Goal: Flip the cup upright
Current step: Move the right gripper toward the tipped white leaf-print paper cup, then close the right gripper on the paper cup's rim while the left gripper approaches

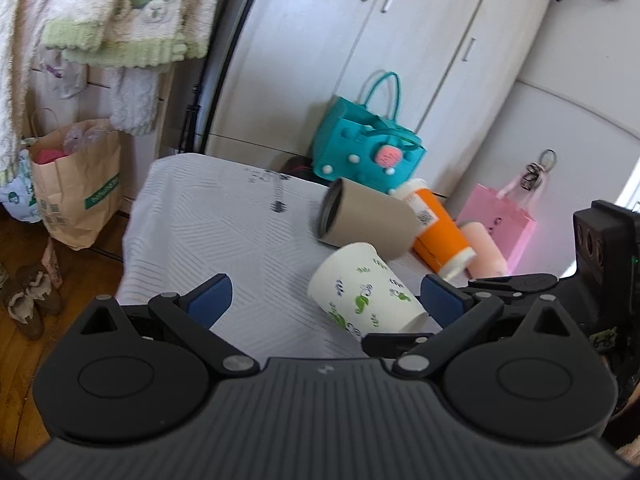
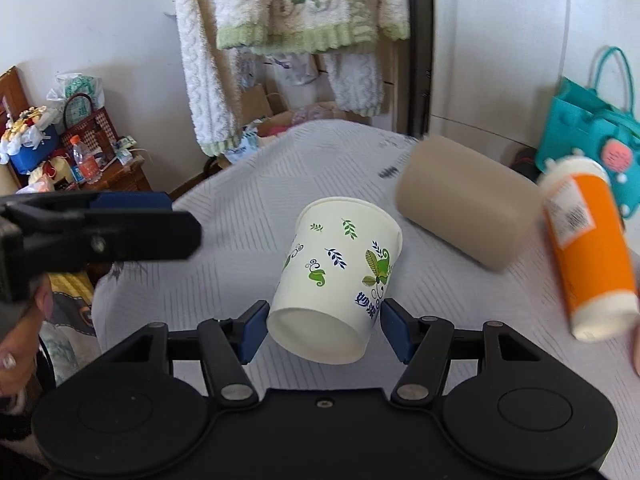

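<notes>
At centre frame, the right gripper (image 2: pixel 324 330) brackets the tipped paper cup (image 2: pixel 336 280), jaws apart, grasp pending. Next it must close, then rotate. The left gripper (image 1: pixel 326 300) waits spread wide.

The cup (image 2: pixel 340 276) is white paper printed with green leaves and blue script. It lies tipped on its side on the pale striped cloth, its closed base turned toward the right gripper (image 2: pixel 324 330) and sitting between that gripper's blue pads, its open rim pointing away; whether the pads touch it cannot be told
</notes>
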{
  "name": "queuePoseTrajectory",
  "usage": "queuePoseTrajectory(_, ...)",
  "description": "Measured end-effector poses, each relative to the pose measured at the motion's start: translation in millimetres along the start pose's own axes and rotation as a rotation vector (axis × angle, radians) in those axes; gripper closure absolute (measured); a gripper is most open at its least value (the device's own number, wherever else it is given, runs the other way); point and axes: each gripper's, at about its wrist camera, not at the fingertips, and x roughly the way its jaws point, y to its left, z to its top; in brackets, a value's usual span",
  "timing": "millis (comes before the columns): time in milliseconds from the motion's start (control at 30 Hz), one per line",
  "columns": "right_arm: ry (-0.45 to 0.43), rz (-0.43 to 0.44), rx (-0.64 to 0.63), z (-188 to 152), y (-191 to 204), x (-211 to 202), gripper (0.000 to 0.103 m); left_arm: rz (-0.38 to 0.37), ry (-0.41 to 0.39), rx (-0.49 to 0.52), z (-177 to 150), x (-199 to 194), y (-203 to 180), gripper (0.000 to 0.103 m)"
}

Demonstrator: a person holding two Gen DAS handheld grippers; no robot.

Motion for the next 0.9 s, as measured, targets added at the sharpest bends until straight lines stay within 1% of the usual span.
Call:
queuePoseTrajectory(67, 0.013, -0.007, 0.019, -9, -9, -8, 0.037, -0.017, 0.008, 0.009, -1, 0, -7, 0.000)
queuePoseTrajectory(133, 0.030, 0.007, 0.055, -19, -19, -17, 0.037, -0.039, 0.018, 0.012, -1, 1, -14, 0.000)
queuePoseTrajectory(233, 0.015, 0.015, 0.113, -34, -31, -30, 0.037, -0.063, 0.031, 0.024, -3, 3, -26, 0.000)
queuePoseTrajectory(433, -0.018, -0.039, 0.161, -57, -50, -49, 0.037, -0.115, 0.079, 0.059, -12, 12, -55, 0.000)
queuePoseTrajectory(500, -0.020, -0.062, 0.174, -64, -56, -52, 0.037, -0.129, 0.096, 0.068, -16, 14, -64, 0.000)
queuePoseTrajectory(567, -0.020, -0.106, 0.168, -68, -59, -54, 0.037, -0.138, 0.111, 0.077, -18, 17, -71, 0.000)
queuePoseTrajectory(633, -0.011, -0.123, 0.170, -74, -64, -55, 0.037, -0.143, 0.125, 0.084, -21, 21, -78, 0.000)
queuePoseTrajectory(767, -0.002, -0.092, 0.203, -81, -75, -57, 0.037, -0.148, 0.146, 0.093, -25, 29, -90, 0.000)
queuePoseTrajectory(900, 0.001, -0.051, 0.222, -88, -76, -54, 0.039, -0.160, 0.172, 0.089, -30, 38, -96, 0.000)
